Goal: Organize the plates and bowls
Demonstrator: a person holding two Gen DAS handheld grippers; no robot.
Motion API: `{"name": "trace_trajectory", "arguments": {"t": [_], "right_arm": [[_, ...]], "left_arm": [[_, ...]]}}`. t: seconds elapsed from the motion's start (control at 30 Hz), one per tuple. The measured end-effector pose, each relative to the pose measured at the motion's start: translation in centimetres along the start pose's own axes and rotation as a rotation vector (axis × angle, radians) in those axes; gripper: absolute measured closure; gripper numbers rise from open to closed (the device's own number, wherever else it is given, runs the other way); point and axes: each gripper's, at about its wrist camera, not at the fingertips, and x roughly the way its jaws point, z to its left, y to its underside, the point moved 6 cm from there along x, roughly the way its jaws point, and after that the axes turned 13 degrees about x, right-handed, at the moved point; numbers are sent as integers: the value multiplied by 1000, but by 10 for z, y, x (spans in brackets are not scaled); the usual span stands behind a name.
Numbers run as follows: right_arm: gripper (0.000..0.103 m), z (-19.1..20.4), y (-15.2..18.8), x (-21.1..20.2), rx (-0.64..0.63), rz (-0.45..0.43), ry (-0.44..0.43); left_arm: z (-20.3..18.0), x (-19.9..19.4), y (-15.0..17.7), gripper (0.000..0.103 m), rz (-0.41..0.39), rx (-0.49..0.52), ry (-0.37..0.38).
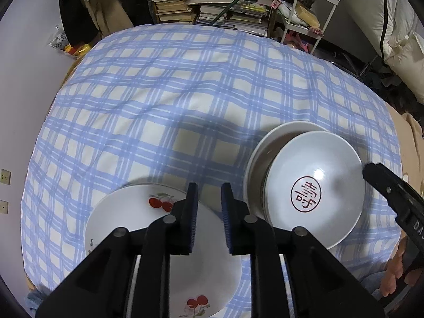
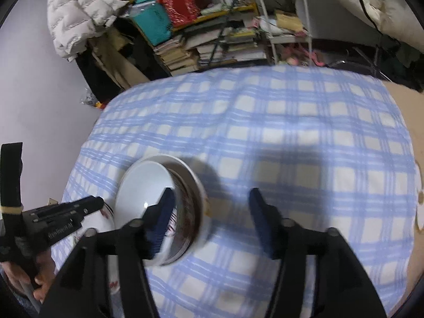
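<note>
A white cherry-patterned plate (image 1: 148, 228) lies on the checked tablecloth (image 1: 172, 92) under my left gripper (image 1: 209, 193), whose fingers stand a narrow gap apart with nothing between them. To its right a white bowl with a red stamp (image 1: 315, 185) rests tilted inside a larger cream bowl (image 1: 265, 143). In the right wrist view the same white bowl (image 2: 140, 185) sits in the cream bowl (image 2: 196, 185). My right gripper (image 2: 212, 206) is open and empty, its left finger just over the bowls. The left gripper (image 2: 87, 204) shows at the left edge.
The blue-and-white checked tablecloth (image 2: 291, 132) covers the table. Behind it stand a shelf of stacked books (image 1: 212, 5) and a white trolley (image 1: 307, 13). A white padded jacket (image 2: 76, 10) hangs at the back left. The right gripper's body (image 1: 397, 198) shows at the right edge.
</note>
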Motion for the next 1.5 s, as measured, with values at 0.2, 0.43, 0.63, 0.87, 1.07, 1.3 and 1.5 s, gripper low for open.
{"name": "trace_trajectory", "arguments": {"t": [0.2, 0.43, 0.63, 0.87, 1.07, 1.3, 1.5], "right_arm": [[10, -16, 3, -8, 42, 2, 21], [6, -29, 3, -5, 63, 25, 64], [6, -34, 9, 8, 65, 83, 92], [6, -33, 15, 20, 62, 132, 101], [6, -38, 16, 26, 78, 145, 116], [6, -41, 16, 26, 97, 145, 115], [6, -38, 14, 30, 97, 149, 120]], "left_arm": [[1, 1, -1, 77, 1, -9, 25], [-1, -1, -3, 70, -14, -27, 71], [-4, -2, -6, 64, -31, -33, 103], [-2, 5, -4, 64, -20, -44, 128], [-3, 14, -1, 64, -1, -48, 127], [-5, 19, -1, 64, 9, -43, 132], [-7, 22, -1, 64, 16, -36, 113]]}}
